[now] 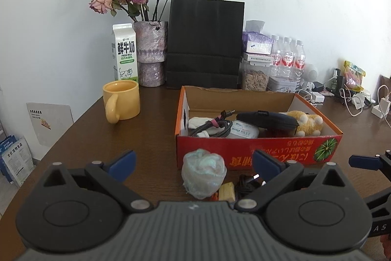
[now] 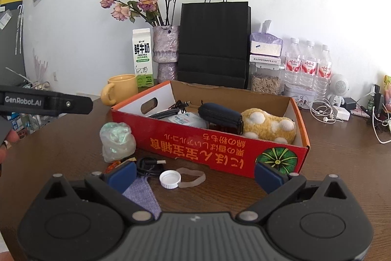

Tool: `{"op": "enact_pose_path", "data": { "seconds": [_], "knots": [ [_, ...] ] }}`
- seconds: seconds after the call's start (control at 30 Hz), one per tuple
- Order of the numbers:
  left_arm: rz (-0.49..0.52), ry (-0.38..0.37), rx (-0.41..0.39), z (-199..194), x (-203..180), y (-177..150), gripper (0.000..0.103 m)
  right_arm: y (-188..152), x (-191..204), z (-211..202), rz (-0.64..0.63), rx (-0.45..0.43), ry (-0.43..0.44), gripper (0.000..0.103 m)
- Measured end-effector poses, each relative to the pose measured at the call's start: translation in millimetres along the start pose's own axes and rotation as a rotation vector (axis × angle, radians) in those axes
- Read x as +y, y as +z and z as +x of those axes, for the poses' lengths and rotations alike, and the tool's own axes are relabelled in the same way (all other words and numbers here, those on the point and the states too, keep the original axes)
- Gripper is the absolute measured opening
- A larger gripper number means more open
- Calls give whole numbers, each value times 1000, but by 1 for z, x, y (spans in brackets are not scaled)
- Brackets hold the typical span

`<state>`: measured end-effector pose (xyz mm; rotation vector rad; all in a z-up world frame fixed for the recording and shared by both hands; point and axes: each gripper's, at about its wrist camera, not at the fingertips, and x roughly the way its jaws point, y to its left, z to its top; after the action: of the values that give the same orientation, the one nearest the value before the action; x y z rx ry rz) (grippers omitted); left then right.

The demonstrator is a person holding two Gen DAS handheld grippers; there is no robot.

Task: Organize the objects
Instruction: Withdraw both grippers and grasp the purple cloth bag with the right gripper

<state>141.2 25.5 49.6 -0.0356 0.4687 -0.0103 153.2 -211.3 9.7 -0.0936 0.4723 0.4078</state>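
A red cardboard box [image 1: 256, 153] [image 2: 220, 151] stands on the brown table and holds a cable, a white packet, a dark zip case [image 2: 220, 114] and a yellow plush toy [image 2: 268, 126]. In front of it lie a crumpled pale plastic bag [image 1: 204, 173] [image 2: 117, 141], a black cable [image 2: 149, 164], a white bottle cap [image 2: 170, 179], a rubber band [image 2: 191, 177] and a purple cloth [image 2: 143, 196]. My left gripper [image 1: 194, 164] is open just before the bag. My right gripper [image 2: 195, 176] is open around the cap and band.
A yellow mug [image 1: 122, 100], a milk carton [image 1: 124, 53], a vase of dried roses [image 1: 150, 53], a black paper bag [image 1: 205, 43], water bottles [image 2: 308, 65] and chargers with cables [image 2: 330, 111] stand along the back of the table.
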Motion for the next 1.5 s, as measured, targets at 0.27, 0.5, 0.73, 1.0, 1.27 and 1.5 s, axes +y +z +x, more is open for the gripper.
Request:
{"op": "enact_pose_path", "data": {
  "seconds": [0.27,0.5,0.73,1.0,1.27,1.5],
  "knots": [
    [18,-2,52,-16,11,-32,103,-23,13,-7,2,64,45,103],
    [-2,-11,95,-19,19,-46,103,-32,30,-1,-29,126,99,103],
    [-19,-3,114,-19,28,-52,103,-29,47,14,-81,175,160,103],
    [-36,-2,131,-17,36,-58,103,-29,63,44,-144,263,191,103],
    [-47,-5,145,-12,39,-60,103,-28,65,57,-138,262,209,103],
    [-54,-4,156,-8,40,-63,103,-28,66,59,-141,245,214,103]
  ]
}}
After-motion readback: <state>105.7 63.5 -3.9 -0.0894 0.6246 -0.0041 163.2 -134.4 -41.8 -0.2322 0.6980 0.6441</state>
